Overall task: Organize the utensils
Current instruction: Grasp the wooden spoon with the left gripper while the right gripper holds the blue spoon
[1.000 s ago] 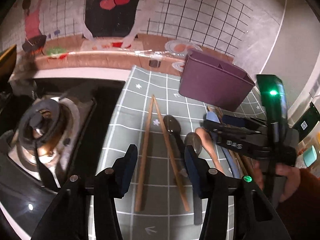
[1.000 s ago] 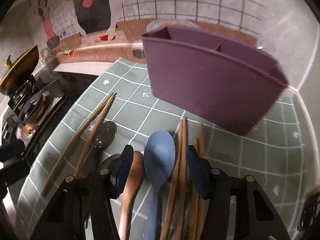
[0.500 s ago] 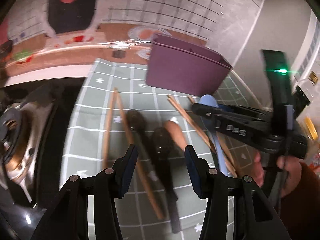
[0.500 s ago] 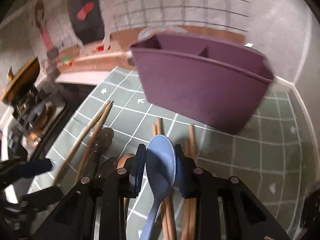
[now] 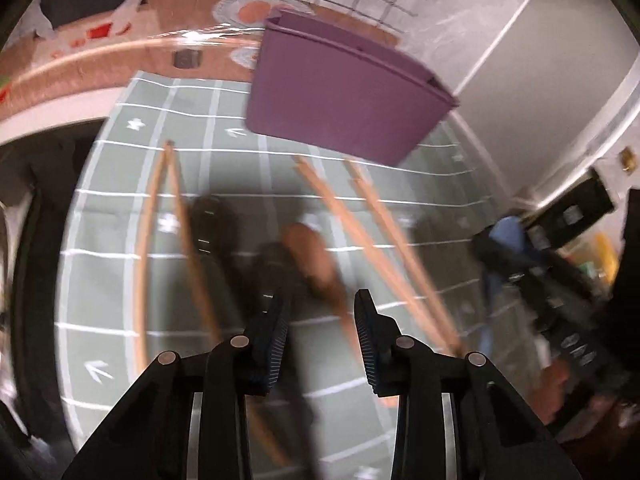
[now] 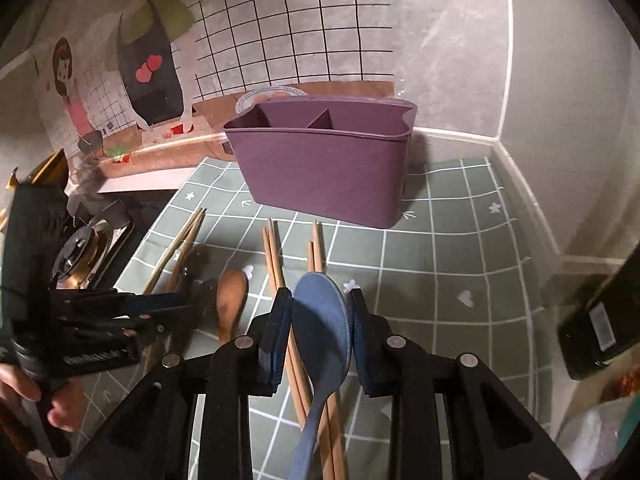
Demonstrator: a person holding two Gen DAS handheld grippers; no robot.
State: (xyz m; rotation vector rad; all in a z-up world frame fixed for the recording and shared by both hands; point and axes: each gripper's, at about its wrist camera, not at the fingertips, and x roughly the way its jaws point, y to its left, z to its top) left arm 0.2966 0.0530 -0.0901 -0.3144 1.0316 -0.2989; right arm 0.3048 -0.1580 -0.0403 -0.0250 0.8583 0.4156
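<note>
In the right wrist view my right gripper (image 6: 318, 300) is shut on the bowl of a blue spoon (image 6: 320, 312), lifted above several wooden chopsticks (image 6: 276, 256) on the green mat. The purple divided holder (image 6: 324, 168) stands upright behind them. My left gripper (image 5: 322, 304) hovers low over a brown wooden spoon (image 5: 316, 264), and its jaws are closing. The spoon's handle lies in line between them, and the pads do not touch it. Two dark spoons (image 5: 208, 220) lie to its left, beside a pair of chopsticks (image 5: 160, 216). The picture is blurred by motion.
The green grid mat (image 6: 440, 240) covers the counter. A gas stove burner (image 6: 80, 248) sits off the mat's left edge. The wall runs close behind the holder (image 5: 340, 100) and along the right. A dark box-like thing (image 6: 600, 320) stands at the right.
My right gripper has shut on the blue spoon and raised it off the mat. My left gripper has swung right from the chopsticks to the brown spoon, and its jaws have narrowed.
</note>
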